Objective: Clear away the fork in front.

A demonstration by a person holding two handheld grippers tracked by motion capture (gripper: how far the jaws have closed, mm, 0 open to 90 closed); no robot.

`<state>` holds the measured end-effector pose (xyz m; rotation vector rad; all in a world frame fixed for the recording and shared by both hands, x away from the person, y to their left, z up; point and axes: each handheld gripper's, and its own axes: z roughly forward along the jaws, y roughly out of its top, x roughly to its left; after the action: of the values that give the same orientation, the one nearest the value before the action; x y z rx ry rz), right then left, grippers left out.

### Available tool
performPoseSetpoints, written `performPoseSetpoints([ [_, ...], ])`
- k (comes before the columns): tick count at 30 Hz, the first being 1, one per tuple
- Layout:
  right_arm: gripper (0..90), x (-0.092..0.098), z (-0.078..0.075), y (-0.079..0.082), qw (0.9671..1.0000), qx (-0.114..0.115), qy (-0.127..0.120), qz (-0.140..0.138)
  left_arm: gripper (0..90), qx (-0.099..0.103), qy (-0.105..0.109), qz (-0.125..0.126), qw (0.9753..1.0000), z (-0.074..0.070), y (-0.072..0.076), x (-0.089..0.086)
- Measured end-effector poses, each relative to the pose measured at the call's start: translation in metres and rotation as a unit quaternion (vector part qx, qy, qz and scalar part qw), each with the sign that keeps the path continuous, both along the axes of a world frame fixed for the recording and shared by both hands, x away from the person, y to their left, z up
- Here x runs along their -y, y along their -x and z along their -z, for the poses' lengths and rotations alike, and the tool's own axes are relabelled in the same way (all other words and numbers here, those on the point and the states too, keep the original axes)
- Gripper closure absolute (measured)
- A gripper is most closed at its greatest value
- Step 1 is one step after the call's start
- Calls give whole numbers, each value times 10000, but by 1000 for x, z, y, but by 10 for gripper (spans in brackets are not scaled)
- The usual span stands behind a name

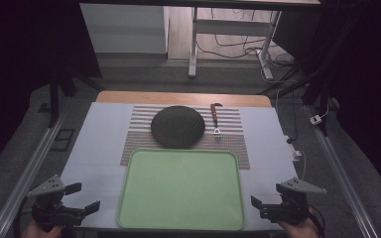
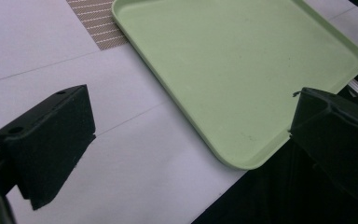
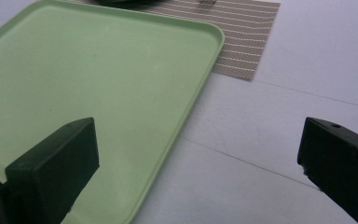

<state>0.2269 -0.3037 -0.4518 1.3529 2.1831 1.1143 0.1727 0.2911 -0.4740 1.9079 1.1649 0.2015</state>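
A light green tray lies bare at the table's near edge, between my two grippers. Behind it a dark round dome-shaped object rests on a striped placemat. A wooden-handled peeler lies to the right of the dome. My left gripper hovers open at the tray's near left corner, holding nothing. My right gripper stands open at the tray's near right corner, also holding nothing. In the left gripper view the gripper frames the tray corner. In the right gripper view the gripper frames the tray edge and the white cover.
A white cover spreads over the table, with its wooden far edge showing. Metal rails run along both sides. Beyond the table stand a white desk frame and floor cables.
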Motion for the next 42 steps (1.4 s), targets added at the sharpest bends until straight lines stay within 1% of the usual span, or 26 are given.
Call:
performPoseSetpoints([
  [2, 0, -1, 0, 0, 10000, -12, 12, -90, 0, -29, -16, 24, 10000, 0, -1, 0],
  [4, 0, -3, 0, 1, 9998, 3, 84, -166, 3, -47, -30, 63, 10000, 0, -1, 1],
  [7, 0, -5, 0, 1, 9996, 7, 139, -231, 4, -83, -69, 116, 9999, 1, -2, 2],
  [12, 0, -4, 0, 0, 9997, -63, 97, -237, 4, -112, -30, 148, 9998, 1, -3, 1],
  [20, 0, -6, 1, 0, 9994, -74, 169, -306, 3, -134, -13, 146, 9998, 1, -3, 1],
  [27, 0, -8, 0, -1, 9990, -101, 211, -376, 2, -99, -17, 129, 9999, 1, -2, 1],
  [31, 0, -10, -1, -2, 9989, -15, 207, -415, 1, -70, -22, 81, 9999, 0, -2, 1],
  [32, 0, -12, -4, -2, 9987, 51, 229, -452, 0, -74, -21, 72, 9999, 0, -2, 1],
  [34, 0, -14, -5, -3, 9985, 98, 243, -482, 0, -74, -3, 62, 10000, 0, -2, 0],
  [42, 0, -17, -4, -6, 9975, 159, 285, -625, 0, -88, 16, 47, 9999, 1, -3, 0],
])
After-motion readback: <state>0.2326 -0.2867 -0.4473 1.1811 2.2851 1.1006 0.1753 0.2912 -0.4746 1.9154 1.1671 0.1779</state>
